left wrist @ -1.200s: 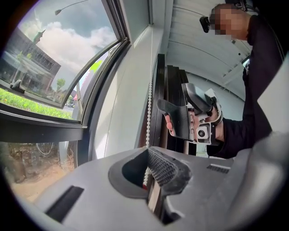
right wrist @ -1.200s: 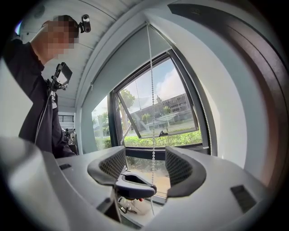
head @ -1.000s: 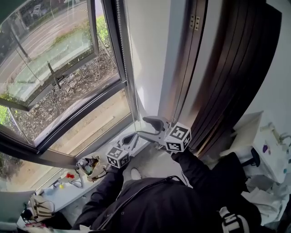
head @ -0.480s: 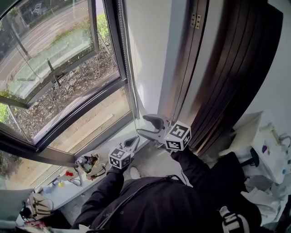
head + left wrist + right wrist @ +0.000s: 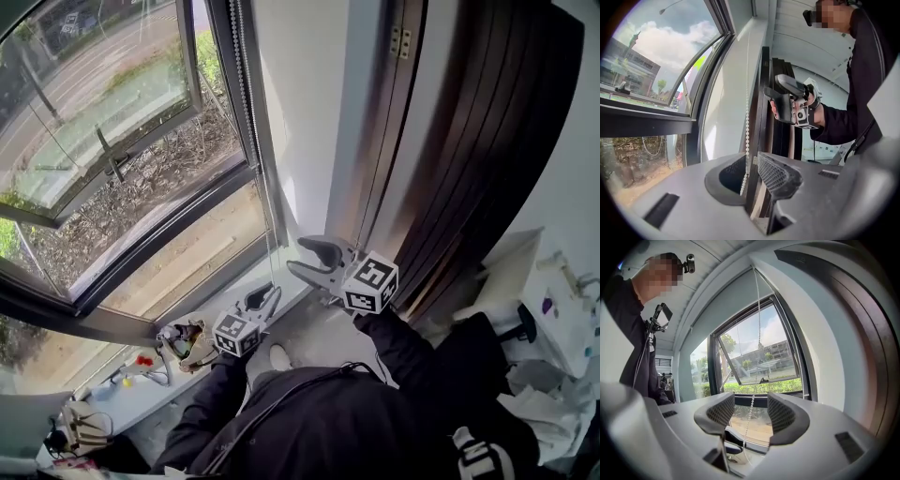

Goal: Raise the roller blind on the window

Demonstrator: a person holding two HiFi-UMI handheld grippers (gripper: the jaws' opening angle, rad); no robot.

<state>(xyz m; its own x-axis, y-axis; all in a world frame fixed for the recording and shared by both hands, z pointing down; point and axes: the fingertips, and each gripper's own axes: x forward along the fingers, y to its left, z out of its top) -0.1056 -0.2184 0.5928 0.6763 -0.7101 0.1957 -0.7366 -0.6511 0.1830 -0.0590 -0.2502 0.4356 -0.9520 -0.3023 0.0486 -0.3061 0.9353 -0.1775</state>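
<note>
**Changing grip mid-pull**

The left gripper (image 5: 262, 300), low by the sill, has just been opening; its fingers stand slightly apart with the bead chain (image 5: 747, 140) loose between them. The right gripper (image 5: 304, 260), higher up, has just been closing, and its fingers flank the chain without pressing it. The window (image 5: 141, 141) shows bare glass. The blind itself is out of view, so probably little pulling remains.

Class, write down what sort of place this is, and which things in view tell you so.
Indoors at a room's window, perhaps an office or a home: a tilted-open window facing a road, a blind's bead chain, and a cluttered sill.
</note>
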